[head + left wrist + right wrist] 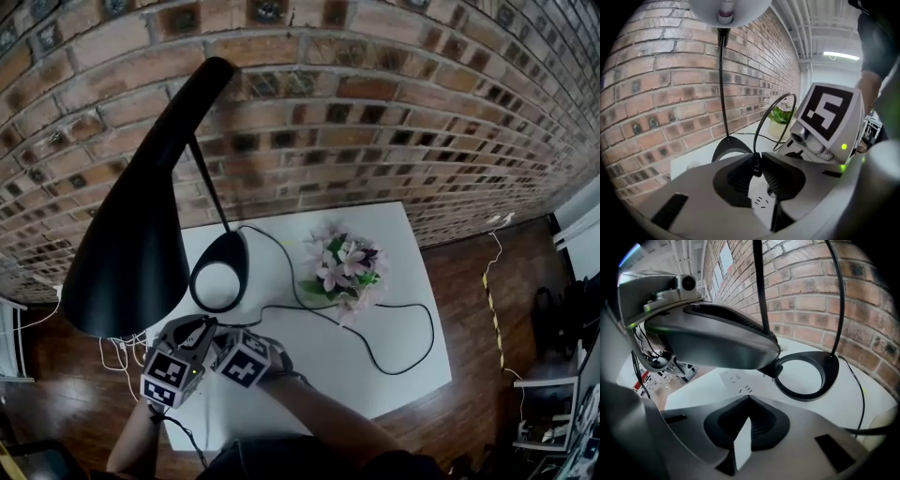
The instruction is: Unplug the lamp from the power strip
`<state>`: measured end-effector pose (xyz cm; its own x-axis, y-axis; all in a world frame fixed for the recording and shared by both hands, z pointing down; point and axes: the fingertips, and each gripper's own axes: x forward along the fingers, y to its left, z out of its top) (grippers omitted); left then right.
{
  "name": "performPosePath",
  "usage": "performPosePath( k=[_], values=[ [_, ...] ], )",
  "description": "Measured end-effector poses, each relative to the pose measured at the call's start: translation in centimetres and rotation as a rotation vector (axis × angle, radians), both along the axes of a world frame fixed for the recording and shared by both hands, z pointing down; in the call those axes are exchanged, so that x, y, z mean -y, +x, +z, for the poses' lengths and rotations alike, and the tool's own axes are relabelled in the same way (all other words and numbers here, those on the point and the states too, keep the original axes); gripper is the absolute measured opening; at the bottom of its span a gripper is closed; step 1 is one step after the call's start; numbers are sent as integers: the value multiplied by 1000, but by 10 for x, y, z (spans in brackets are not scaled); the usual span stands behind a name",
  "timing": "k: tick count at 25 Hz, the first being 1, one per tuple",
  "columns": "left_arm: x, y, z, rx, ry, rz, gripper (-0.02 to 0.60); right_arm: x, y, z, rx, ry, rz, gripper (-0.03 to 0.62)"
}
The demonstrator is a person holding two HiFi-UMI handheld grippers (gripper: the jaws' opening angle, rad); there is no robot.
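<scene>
One black lamp (131, 234) overhangs the white worktop (394, 366), its cable (375, 349) looping to the near-left corner.

Left gripper view: left gripper (759, 160) jaws pinching the plug (756, 168) just above the power strip (761, 202) sockets.

Right gripper view: right gripper (743, 446) jaws clamped on the strip's white end.

Risk: a skewed pull bends the prongs; a weak clamp lets the strip lift along.

No legible text, label, brand or number anywhere.
</scene>
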<state>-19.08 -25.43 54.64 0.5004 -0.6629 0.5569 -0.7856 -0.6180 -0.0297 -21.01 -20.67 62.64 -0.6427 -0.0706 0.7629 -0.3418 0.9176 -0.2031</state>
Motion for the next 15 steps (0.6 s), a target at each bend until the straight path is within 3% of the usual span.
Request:
performPosePath(
  k=[9, 15],
  values=[
    [3, -18, -4, -15, -20, -140, 83, 2, 2, -3, 31, -35, 6, -11],
    [1, -20, -5, -10, -24, -160, 83, -3, 6, -7, 160, -90, 105, -8]
  ],
)
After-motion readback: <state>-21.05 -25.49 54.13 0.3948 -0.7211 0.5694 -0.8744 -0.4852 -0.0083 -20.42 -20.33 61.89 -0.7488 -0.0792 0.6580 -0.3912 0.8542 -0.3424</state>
